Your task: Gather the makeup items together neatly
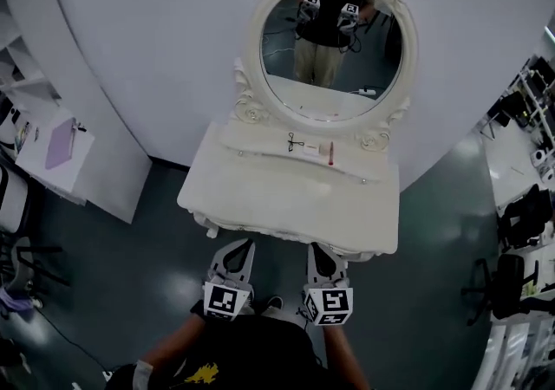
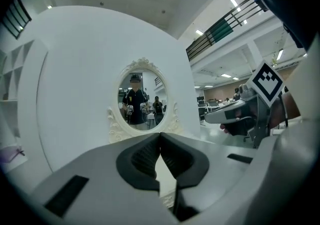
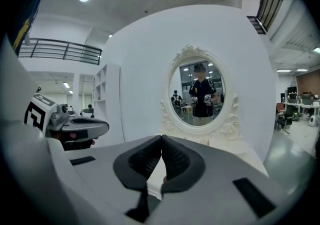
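Note:
A white dressing table [image 1: 260, 198] with an oval mirror [image 1: 332, 46] stands against a white wall. On its raised back shelf lie a small dark scissor-like tool [image 1: 296, 143] and a thin pink-tipped stick [image 1: 331, 152], close together. My left gripper [image 1: 240, 247] and right gripper [image 1: 319, 250] hover side by side just in front of the table's near edge, off the tabletop. Both are shut with nothing between the pads, as the left gripper view [image 2: 160, 136] and the right gripper view [image 3: 161, 140] show. The mirror reflects the person holding both grippers.
A white shelf unit [image 1: 52, 146] with a purple sheet stands at the left. Black office chairs [image 1: 512, 284] and equipment crowd the right side. Dark glossy floor [image 1: 130, 276] surrounds the table. A black chair [image 1: 22, 263] sits at the far left.

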The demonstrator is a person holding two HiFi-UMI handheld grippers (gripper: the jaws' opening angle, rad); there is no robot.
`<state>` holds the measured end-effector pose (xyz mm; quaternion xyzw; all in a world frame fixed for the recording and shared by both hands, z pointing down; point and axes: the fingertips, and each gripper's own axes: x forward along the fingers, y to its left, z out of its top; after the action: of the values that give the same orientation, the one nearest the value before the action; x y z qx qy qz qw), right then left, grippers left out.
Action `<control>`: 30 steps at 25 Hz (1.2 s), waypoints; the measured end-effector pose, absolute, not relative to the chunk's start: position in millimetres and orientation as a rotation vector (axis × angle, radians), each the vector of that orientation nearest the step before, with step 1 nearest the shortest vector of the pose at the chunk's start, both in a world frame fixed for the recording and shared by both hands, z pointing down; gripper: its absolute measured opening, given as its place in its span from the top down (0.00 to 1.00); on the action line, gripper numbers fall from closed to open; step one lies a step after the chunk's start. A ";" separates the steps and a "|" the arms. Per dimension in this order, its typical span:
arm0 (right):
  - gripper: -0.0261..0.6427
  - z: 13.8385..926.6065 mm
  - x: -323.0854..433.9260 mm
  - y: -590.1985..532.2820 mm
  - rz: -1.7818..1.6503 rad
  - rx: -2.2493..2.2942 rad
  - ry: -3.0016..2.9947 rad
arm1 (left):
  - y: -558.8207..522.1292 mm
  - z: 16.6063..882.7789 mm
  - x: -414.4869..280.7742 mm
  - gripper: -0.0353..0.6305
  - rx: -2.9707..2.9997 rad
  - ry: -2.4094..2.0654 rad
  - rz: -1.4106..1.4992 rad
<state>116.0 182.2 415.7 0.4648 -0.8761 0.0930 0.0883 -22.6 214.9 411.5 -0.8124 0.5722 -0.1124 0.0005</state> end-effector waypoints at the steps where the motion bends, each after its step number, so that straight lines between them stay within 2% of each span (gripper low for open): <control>1: 0.94 419.7 112.2 184.0 0.299 1.404 -2.603 | 215.6 410.5 -24.0 0.92 -2.552 1.777 -0.365; 12: 0.94 405.6 70.1 206.9 0.222 1.443 -2.598 | 228.8 401.4 -42.2 0.92 -2.574 1.696 -0.205; 30: 0.94 403.7 54.1 203.5 0.170 1.468 -2.549 | 211.7 406.4 -64.2 0.92 -2.609 1.695 -0.232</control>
<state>54.1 203.5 403.7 0.4957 -0.8610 0.0575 0.0976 -64.2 211.7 406.4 -0.8361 0.5433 -0.0743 0.0108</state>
